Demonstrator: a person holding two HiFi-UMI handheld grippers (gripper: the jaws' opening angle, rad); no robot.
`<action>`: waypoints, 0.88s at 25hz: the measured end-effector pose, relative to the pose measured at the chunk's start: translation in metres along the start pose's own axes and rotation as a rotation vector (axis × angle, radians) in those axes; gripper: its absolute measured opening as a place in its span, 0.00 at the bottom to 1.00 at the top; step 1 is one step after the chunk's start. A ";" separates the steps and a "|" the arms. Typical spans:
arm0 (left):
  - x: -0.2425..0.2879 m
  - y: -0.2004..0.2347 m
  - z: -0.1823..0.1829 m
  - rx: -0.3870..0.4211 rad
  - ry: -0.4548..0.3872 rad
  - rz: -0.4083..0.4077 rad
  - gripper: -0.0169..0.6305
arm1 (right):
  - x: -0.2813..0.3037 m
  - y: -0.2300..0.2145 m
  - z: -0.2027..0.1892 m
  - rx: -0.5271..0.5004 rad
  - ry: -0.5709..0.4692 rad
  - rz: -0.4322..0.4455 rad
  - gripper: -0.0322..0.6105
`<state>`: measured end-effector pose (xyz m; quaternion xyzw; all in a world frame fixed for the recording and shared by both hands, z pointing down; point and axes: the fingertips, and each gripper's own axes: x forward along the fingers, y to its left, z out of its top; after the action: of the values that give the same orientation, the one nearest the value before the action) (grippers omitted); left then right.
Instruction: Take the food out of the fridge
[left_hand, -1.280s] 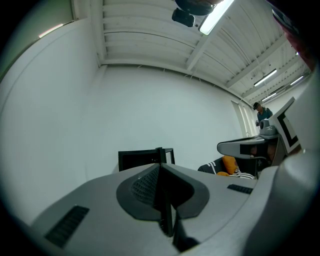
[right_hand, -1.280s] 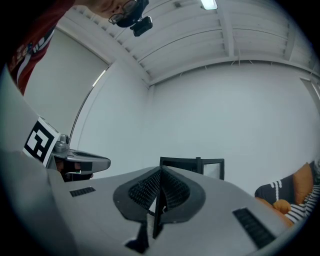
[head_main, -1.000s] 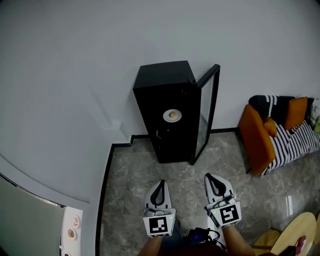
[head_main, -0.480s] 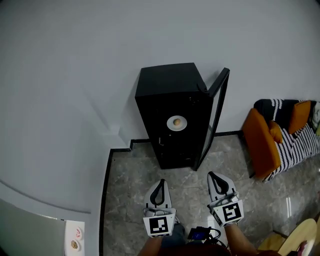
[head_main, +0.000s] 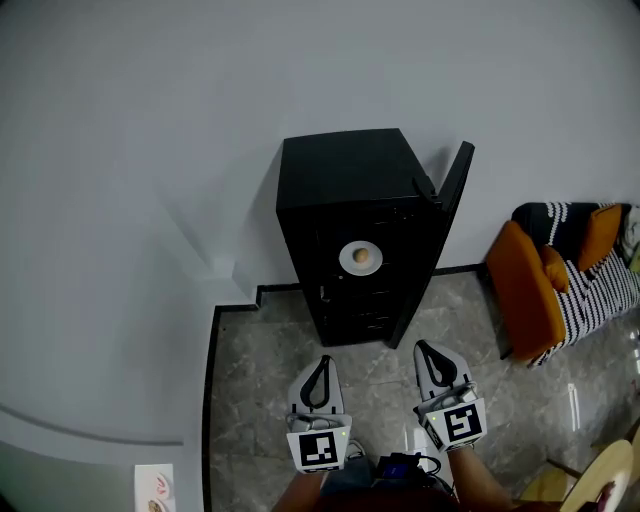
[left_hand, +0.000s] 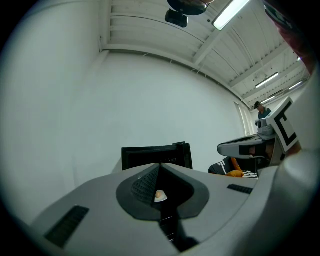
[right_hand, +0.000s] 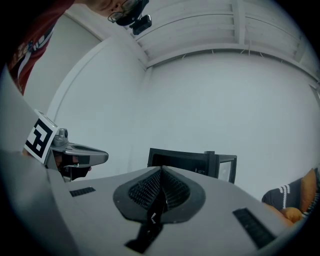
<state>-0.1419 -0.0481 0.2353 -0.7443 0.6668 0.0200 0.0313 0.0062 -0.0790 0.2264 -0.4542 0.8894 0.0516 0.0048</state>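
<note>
A small black fridge (head_main: 355, 230) stands against the white wall, its glass door (head_main: 448, 215) swung open to the right. Inside, on a shelf, a white plate (head_main: 360, 258) carries a round brownish piece of food (head_main: 362, 256). The plate with the food also shows in the left gripper view (left_hand: 159, 196), past the jaw tips. My left gripper (head_main: 319, 372) and right gripper (head_main: 433, 357) hover side by side over the floor in front of the fridge, some way short of it. Both are shut and hold nothing.
An orange sofa (head_main: 540, 295) with striped black-and-white cushions sits to the right of the fridge. A round wooden table edge (head_main: 600, 480) shows at the bottom right. Grey marble floor (head_main: 260, 400) with a black skirting strip lies below the grippers.
The fridge has come nearer and sits lower in the head view, and its door looks narrower. Both grippers keep their place and stay shut.
</note>
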 end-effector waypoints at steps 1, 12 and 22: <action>0.005 0.003 -0.001 -0.003 0.003 -0.005 0.05 | 0.006 0.000 -0.001 -0.004 0.002 -0.003 0.08; 0.059 0.008 -0.029 -0.021 0.030 0.036 0.05 | 0.052 -0.028 -0.029 -0.005 0.022 0.031 0.08; 0.116 -0.006 -0.055 -0.038 0.064 0.150 0.05 | 0.090 -0.073 -0.060 0.011 0.045 0.131 0.08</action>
<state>-0.1236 -0.1660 0.2818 -0.6930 0.7208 0.0113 -0.0059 0.0148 -0.2001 0.2746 -0.3960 0.9174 0.0368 -0.0163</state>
